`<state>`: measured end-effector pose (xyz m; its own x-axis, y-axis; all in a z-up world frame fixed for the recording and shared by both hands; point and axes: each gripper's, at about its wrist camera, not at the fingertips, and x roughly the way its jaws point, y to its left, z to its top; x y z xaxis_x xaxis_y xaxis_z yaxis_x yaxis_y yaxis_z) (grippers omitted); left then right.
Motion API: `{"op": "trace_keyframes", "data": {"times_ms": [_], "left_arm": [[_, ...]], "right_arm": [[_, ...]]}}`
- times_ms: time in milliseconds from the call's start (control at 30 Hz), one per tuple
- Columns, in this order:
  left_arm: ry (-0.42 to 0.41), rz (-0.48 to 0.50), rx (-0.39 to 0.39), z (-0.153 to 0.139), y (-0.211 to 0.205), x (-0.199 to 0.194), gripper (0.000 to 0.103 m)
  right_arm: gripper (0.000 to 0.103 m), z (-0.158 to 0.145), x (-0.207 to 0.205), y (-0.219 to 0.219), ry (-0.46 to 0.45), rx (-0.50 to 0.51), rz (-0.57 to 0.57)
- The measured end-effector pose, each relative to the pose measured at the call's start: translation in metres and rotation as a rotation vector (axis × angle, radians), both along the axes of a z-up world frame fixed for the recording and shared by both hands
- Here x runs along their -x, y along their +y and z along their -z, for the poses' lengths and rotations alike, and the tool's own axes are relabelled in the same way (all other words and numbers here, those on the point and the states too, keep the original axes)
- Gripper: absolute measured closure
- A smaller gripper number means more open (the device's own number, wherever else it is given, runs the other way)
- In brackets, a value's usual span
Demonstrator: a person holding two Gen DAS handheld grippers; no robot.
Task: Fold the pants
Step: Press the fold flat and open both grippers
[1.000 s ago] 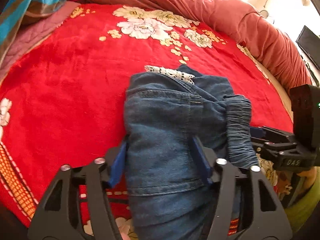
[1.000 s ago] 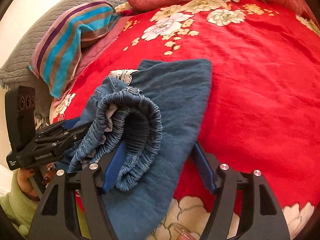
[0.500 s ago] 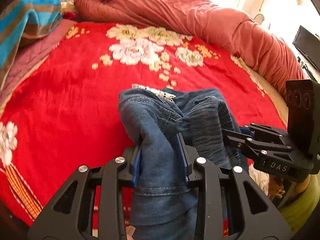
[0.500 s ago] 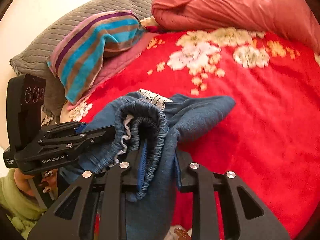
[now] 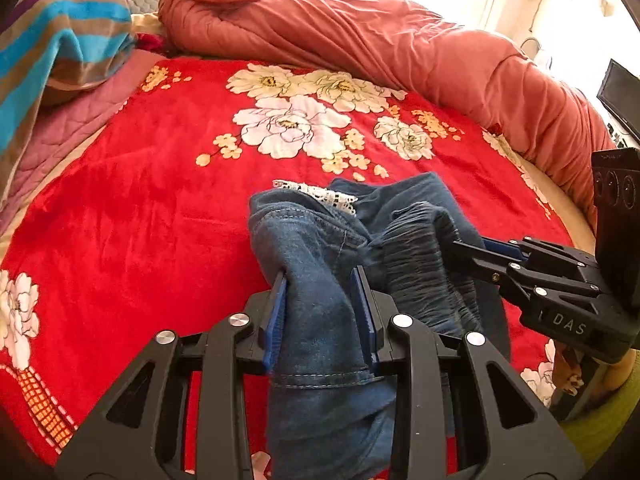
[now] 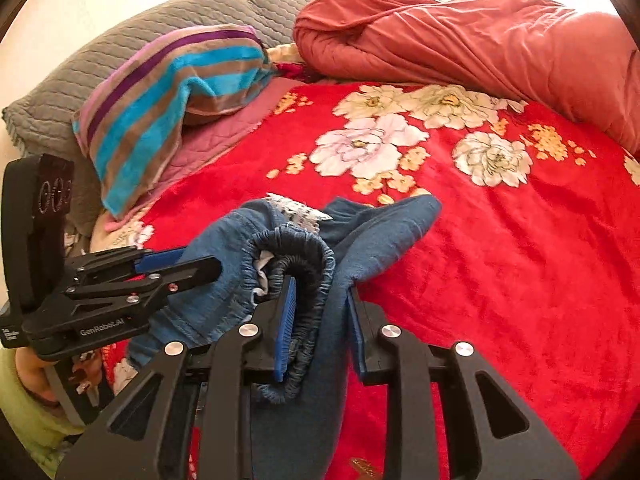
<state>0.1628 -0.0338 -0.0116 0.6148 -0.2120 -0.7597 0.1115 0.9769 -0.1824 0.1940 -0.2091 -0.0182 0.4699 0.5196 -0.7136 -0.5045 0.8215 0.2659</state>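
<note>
The blue denim pants [image 5: 320,248] are bunched and folded over, with white lace trim [image 5: 320,194] at the far edge, held above the red floral blanket [image 5: 140,220]. My left gripper [image 5: 322,280] is shut on the pants' left side. My right gripper [image 6: 320,292] is shut on the elastic waistband [image 6: 300,240] and a layer of denim. The right gripper also shows in the left wrist view [image 5: 476,248], and the left gripper shows in the right wrist view [image 6: 192,264], both clamped on the pants [image 6: 380,220].
A rolled salmon-red quilt [image 5: 360,32] lies along the far and right side of the bed. A striped towel on a pillow [image 6: 160,100] and a grey pillow [image 6: 120,48] sit at the far left. A dark screen [image 5: 620,96] stands at the right.
Both grippers went from open around the pants to shut on them. The pants have bunched up and lifted off the blanket, and both views tilted up toward the head of the bed.
</note>
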Motion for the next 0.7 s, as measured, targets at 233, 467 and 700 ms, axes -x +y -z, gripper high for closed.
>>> {"op": "trace_keyframes", "data": {"times_ms": [233,467,700], "left_arm": [[0.029,-0.005,-0.002,0.011,0.003,0.001,0.070],[0.055,0.003,-0.017,0.020,0.002,0.002,0.061],[0.064,0.005,-0.019,0.023,0.002,0.008,0.055]], "right_arm": [[0.061,0.014,0.001,-0.003,0.020,0.071,0.047],[0.046,0.033,0.000,-0.008,0.058,0.163,0.099],[0.035,0.021,0.011,-0.017,0.032,0.125,0.123]]}}
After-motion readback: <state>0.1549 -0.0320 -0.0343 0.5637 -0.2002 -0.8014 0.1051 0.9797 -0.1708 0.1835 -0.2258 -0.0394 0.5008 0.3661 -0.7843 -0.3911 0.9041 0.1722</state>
